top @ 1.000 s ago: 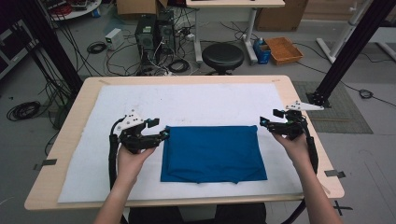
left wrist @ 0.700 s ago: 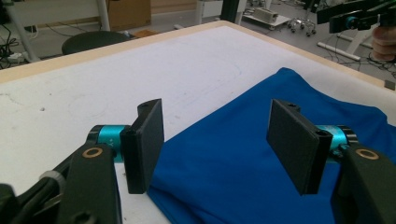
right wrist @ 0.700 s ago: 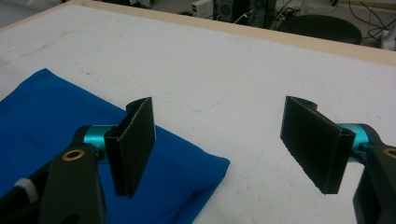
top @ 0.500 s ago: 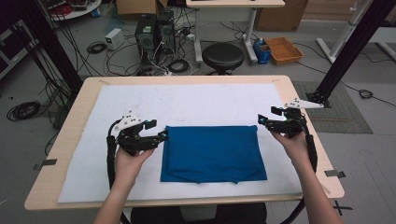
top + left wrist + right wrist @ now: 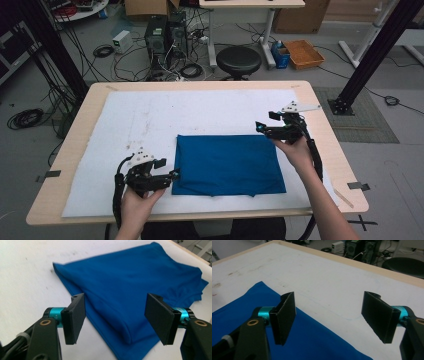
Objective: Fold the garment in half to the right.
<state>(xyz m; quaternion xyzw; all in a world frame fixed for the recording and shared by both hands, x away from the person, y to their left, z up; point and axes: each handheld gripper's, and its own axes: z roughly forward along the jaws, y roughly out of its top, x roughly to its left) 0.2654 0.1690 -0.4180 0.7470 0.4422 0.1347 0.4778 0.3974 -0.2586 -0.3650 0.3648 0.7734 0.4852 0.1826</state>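
A soft blue folded cloth (image 5: 228, 165) (roughly rectangular) is spread on the white-covered table (image 5: 150, 120). Both claws are held wide and empty: left claw (image 5: 173, 173) at its near-left corner, right claw (image 5: 259, 126) at its far-right corner.

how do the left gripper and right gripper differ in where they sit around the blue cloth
The left gripper sits at the near left corner of the folded blue cloth, while the right gripper sits at its far right corner. In the left gripper view the cloth's corner lies between the jaws; in the right gripper view mostly white table cover does. Both are open and grip nothing.
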